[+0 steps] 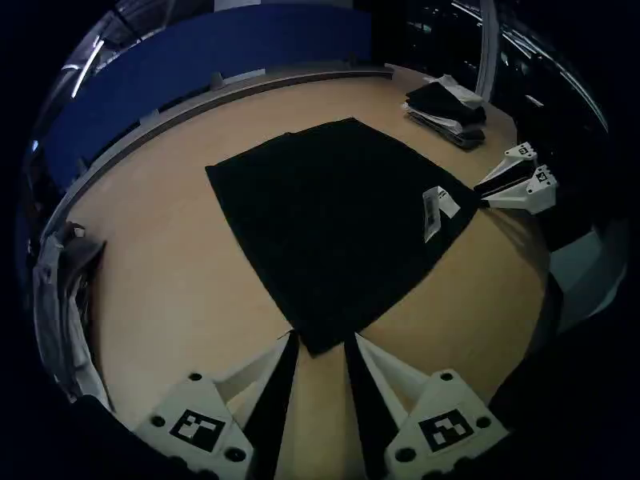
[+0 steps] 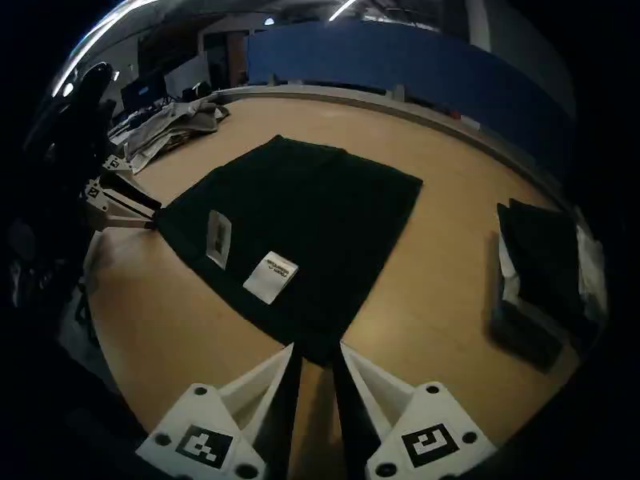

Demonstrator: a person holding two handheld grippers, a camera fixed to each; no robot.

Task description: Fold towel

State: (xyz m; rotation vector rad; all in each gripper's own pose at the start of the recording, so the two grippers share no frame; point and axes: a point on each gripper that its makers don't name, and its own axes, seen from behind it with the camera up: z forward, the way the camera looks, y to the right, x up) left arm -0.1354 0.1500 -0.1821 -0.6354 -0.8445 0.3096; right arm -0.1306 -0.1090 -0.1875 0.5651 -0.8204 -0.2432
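Towel [image 1: 336, 216] dark, flat on table [image 1: 176, 272]. Left gripper [image 1: 322, 344] and right gripper [image 2: 318, 352] each straddle one near corner, fingers slightly apart, not pinching yet imo. Probably set to lift that edge and fold away. Corners point at claws; almost square, long axis hard to call. Tags [image 2: 270, 277] face up. Folded pile [image 1: 448, 108] beyond.

Free bench [image 1: 176, 264] round the towel [image 1: 336, 224], hemmed at three edges
Bare top is left on every side; passage is limited by a folded stack [image 1: 446, 112] at one end, a crumpled cloth pile [image 2: 172, 124] at the other, a blue partition [image 1: 208, 72] behind.
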